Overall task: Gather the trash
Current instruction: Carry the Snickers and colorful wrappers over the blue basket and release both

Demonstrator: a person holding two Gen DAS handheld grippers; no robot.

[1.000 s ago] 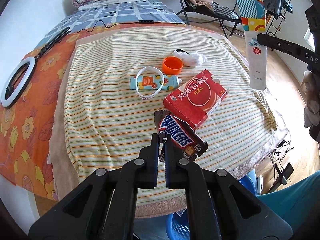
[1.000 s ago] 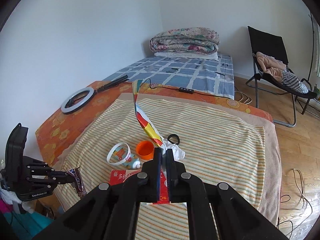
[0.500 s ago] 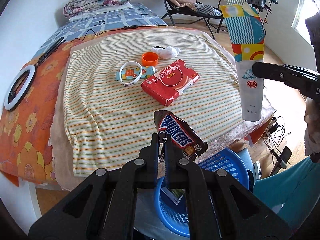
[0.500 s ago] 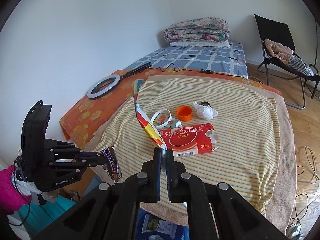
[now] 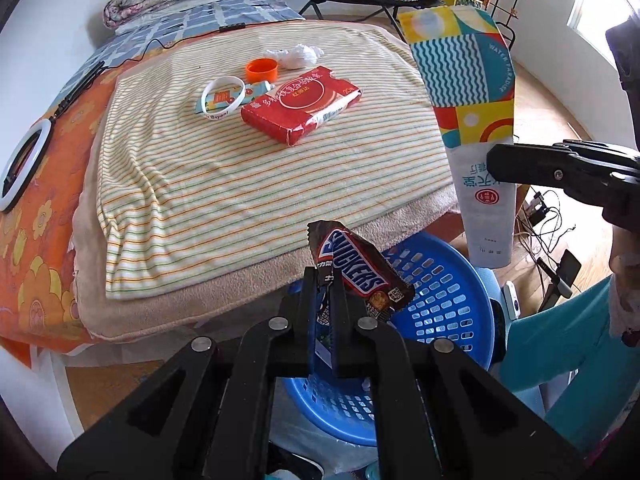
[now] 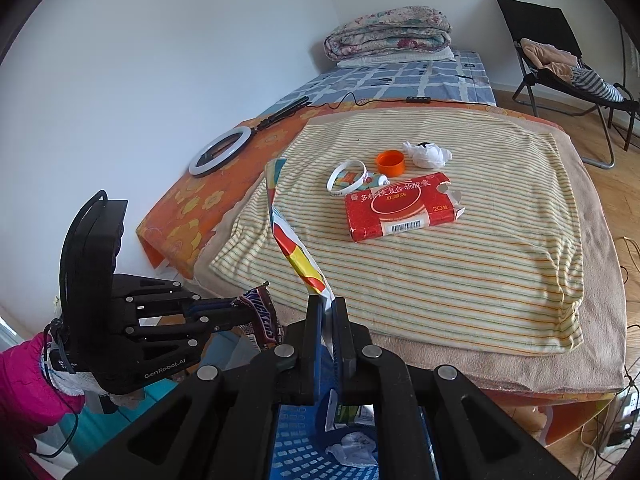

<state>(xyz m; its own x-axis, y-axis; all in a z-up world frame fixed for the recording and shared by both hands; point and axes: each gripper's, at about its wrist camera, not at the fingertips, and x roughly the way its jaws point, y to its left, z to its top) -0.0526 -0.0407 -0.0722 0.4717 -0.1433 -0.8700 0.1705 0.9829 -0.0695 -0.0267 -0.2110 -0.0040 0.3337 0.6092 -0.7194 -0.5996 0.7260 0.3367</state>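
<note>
My left gripper (image 5: 324,276) is shut on a brown Snickers wrapper (image 5: 354,270), held over the near rim of a blue plastic basket (image 5: 444,300) that stands off the bed's edge. In the right wrist view the same wrapper (image 6: 262,316) hangs from the left gripper (image 6: 236,310) at lower left. My right gripper (image 6: 327,304) is shut on a tall colourful paper package (image 6: 298,252). That package (image 5: 468,120) hangs over the basket's far side. The basket (image 6: 348,444) holds some trash inside.
On the striped cloth (image 5: 256,160) lie a red box (image 5: 300,102), an orange cap (image 5: 261,70), a white wristband on a small tube (image 5: 222,96) and crumpled white paper (image 5: 298,54). A ring light (image 6: 220,150) rests on the orange cover. A black chair (image 6: 560,64) stands at right.
Both grippers have drawn back from the bed toward its near edge with their items. The blue basket has come into view beneath them and now lies below both.
</note>
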